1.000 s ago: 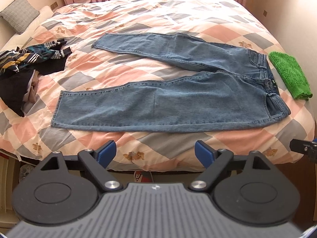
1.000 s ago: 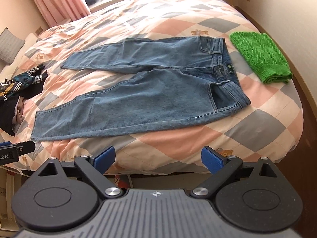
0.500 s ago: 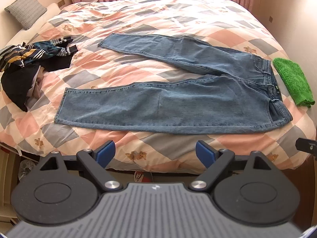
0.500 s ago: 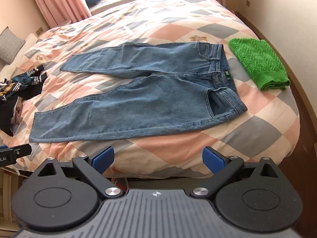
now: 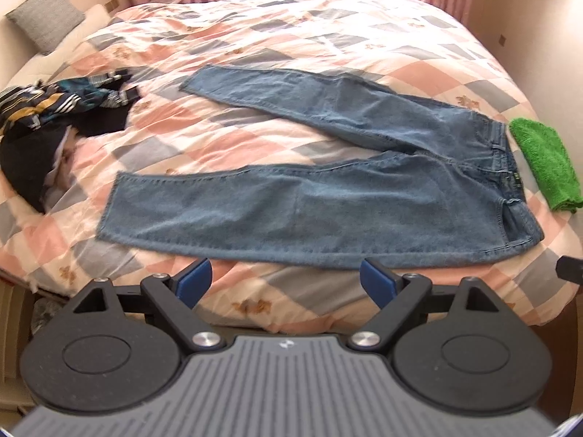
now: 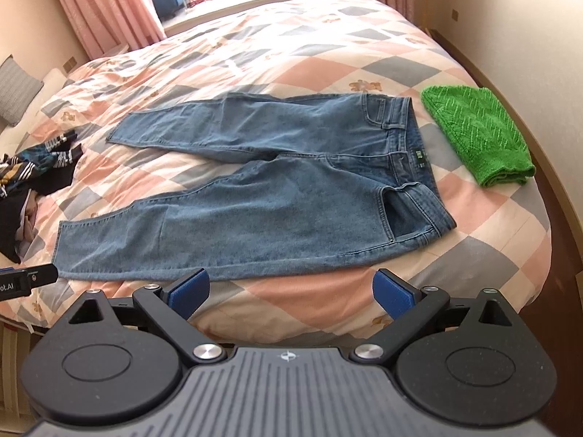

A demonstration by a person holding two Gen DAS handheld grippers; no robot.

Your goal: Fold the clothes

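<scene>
Landmark = jeans (image 5: 328,196), spread flat on the bed (image 5: 328,36) w/ its pink/grey checked quilt, legs splayed apart in a V, hems pointing left, waistband at right.

Far left of the jeans: grey pillow (image 5: 45,14) at the bed's head end, then a heap of dark + striped clothes (image 5: 47,123), well apart from the near hem.

Just below the jeans' near leg, off the bed edge: left claw (image 5: 284,282), blue pads spread wide, released, nothing between them. Not touching the denim.

Right wrist view: right claw (image 6: 291,289) likewise wide apart and empty, just below the near leg's lower edge, no contact. Tip of the other tool pokes in at the left margin.

Right of the waistband: folded green knit (image 6: 477,138), near but apart from the jeans, by the bed's right edge. Pink curtains (image 6: 105,7) beyond the far leg, at the window.
</scene>
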